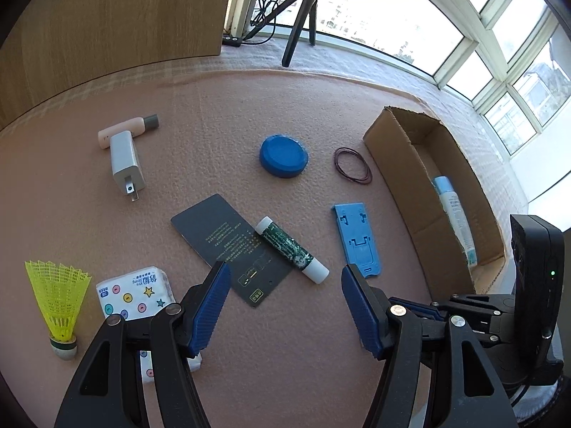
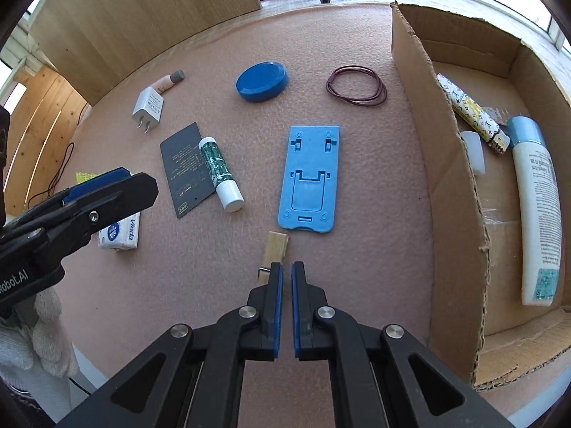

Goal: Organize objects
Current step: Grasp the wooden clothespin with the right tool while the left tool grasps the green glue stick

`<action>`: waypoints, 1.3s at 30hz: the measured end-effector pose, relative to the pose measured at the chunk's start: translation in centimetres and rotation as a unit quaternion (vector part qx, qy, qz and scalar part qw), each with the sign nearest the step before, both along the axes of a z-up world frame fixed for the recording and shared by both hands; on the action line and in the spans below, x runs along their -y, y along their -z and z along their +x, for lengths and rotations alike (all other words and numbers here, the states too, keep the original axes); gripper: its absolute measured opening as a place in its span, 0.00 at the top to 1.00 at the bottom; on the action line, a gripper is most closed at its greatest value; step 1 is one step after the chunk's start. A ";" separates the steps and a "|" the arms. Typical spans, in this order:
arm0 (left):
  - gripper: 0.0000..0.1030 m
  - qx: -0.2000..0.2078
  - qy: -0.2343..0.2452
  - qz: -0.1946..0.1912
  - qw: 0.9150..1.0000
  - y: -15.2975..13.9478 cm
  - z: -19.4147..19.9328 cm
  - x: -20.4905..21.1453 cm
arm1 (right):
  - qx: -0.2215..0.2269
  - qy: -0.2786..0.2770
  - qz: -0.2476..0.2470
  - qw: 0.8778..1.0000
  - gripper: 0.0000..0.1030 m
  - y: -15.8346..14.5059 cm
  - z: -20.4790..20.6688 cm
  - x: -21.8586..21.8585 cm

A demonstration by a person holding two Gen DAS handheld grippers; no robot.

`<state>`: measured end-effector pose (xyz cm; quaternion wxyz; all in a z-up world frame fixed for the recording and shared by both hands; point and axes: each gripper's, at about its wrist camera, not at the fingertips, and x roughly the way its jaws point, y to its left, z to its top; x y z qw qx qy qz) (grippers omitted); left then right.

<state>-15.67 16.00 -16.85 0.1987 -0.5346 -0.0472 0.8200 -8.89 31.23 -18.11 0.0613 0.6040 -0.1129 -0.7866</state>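
Presently catalogued: worktop (image 2: pixel 357 192), covered in pink felt-like matting, backed by a wooden panel (image 1: pixel 117 18) and a bay of windows (image 1: pixel 446 28); a black tripod (image 1: pixel 299 18) stands on the sill.

Items loose on the worktop:
- blue phone stand (image 2: pixel 309 178), flat, mid-surface
- blue round lid (image 2: pixel 261 81), beyond the stand
- loop of dark red bands (image 2: pixel 357 85), between the lid and the box wall
- green-and-white tube (image 2: pixel 220 173), lying across one edge of a dark card (image 2: pixel 182 167)
- white charger plug (image 2: pixel 148 108), touching a pink tube with a grey cap (image 2: pixel 169 82)
- tissue pack (image 1: pixel 134 294), partly under the left gripper
- yellow shuttlecock (image 1: pixel 59 303), standing on its cork beside the pack
- wooden clothespin (image 2: pixel 273 253), just ahead of the right gripper's tips

Cardboard box (image 2: pixel 446 178), open-topped, at the right edge of the matting. Contents: a white bottle with a pale blue cap (image 2: pixel 535 207), a patterned yellow-and-white tube (image 2: pixel 471 110), a small translucent white piece (image 2: pixel 473 151).

Left gripper (image 1: pixel 282 278): angled steeply down above the card and the green tube, jaws spread apart, nothing between them. A white-gloved hand (image 2: pixel 32 335) carries it.

Right gripper (image 2: pixel 287 271): pointed steeply down, jaws drawn together, only a sliver between the blue pads, empty; the clothespin lies beneath its left tip.
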 end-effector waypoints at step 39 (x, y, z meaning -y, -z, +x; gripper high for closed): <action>0.83 0.029 0.018 -0.049 0.998 4.5 -4.7 -4.7 | -0.009 -0.006 -0.029 1.000 0.85 0.4 0.2 2.2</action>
